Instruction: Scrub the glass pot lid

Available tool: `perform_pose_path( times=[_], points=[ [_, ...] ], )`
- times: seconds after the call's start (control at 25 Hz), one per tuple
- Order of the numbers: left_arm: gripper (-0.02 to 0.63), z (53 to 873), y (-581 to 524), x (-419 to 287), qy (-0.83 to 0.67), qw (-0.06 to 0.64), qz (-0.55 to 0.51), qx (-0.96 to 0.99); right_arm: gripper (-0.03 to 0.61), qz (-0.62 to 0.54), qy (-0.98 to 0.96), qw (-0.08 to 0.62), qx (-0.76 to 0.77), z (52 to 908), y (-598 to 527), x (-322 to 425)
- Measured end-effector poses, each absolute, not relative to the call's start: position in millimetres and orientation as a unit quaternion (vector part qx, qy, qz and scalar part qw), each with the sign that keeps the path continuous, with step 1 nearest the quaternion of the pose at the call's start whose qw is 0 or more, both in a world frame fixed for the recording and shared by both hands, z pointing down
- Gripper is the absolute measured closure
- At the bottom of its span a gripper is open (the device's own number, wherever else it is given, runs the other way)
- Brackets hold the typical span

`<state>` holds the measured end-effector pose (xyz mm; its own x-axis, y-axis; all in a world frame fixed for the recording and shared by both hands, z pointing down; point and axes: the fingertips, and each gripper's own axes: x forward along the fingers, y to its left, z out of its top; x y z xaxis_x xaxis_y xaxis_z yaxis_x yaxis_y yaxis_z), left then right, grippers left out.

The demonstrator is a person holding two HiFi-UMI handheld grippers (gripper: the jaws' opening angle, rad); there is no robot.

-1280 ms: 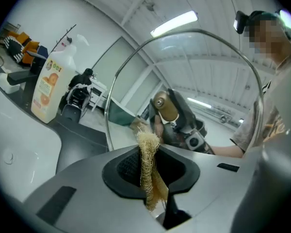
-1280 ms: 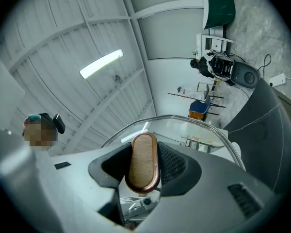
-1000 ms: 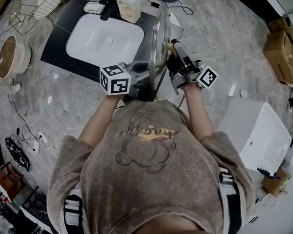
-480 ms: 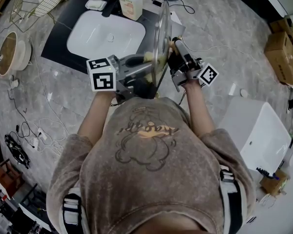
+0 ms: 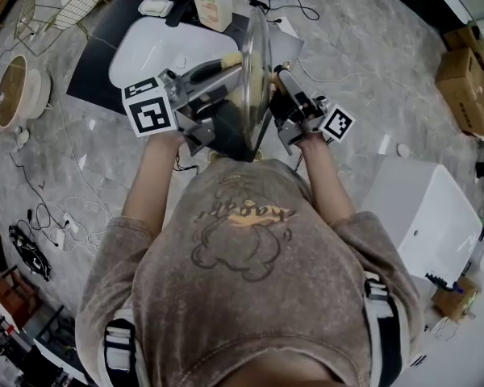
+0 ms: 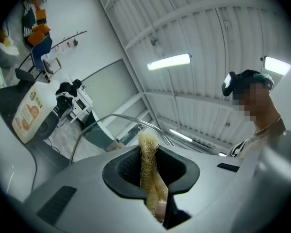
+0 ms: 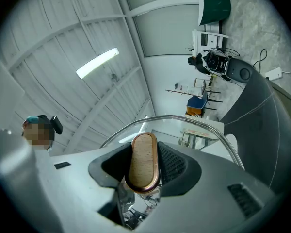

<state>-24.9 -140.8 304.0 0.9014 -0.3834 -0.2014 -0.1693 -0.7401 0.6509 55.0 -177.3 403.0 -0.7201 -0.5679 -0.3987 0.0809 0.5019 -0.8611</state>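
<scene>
The glass pot lid (image 5: pixel 255 63) stands on edge in front of the person's chest, seen edge-on in the head view. My right gripper (image 5: pixel 276 81) is shut on its oval wooden knob (image 7: pixel 144 160), which fills the space between the black pads. The lid's metal rim (image 7: pixel 199 124) arcs beyond the jaws. My left gripper (image 5: pixel 223 69) is shut on a pale fibrous scrub pad (image 6: pixel 149 165). The pad (image 5: pixel 228 59) rests against the lid's left face, and the rim (image 6: pixel 117 117) curves just past its tip.
A white basin (image 5: pixel 142 55) sits on a black mat beyond the lid, with a soap bottle (image 5: pixel 212 2) behind it. A wire basket (image 5: pixel 60 10) and a round pot (image 5: pixel 12 93) lie at the left, a white box (image 5: pixel 423 216) and a cardboard box (image 5: pixel 466 87) at the right. Cables trail over the floor.
My left gripper has moved up and to the left, sliding the scrub pad along the lid's face. The lid has shifted slightly left. The right gripper keeps its hold on the knob.
</scene>
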Motion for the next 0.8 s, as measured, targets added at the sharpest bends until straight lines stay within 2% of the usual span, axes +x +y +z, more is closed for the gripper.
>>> perform_pose_path(
  times=[0.36,0.8],
  points=[
    [0.543,302.9,-183.3,-31.6,-0.198,0.320,-0.181,0.909,0.403,-0.485,0.793,0.345,-0.132,400.5,-169.8,45.9],
    [0.543,340.2,-221.2,-23.2,-0.259,0.292,-0.127,0.912,0.403,-0.487,0.792,0.350,-0.114,395.9,-162.7,41.5]
  ],
)
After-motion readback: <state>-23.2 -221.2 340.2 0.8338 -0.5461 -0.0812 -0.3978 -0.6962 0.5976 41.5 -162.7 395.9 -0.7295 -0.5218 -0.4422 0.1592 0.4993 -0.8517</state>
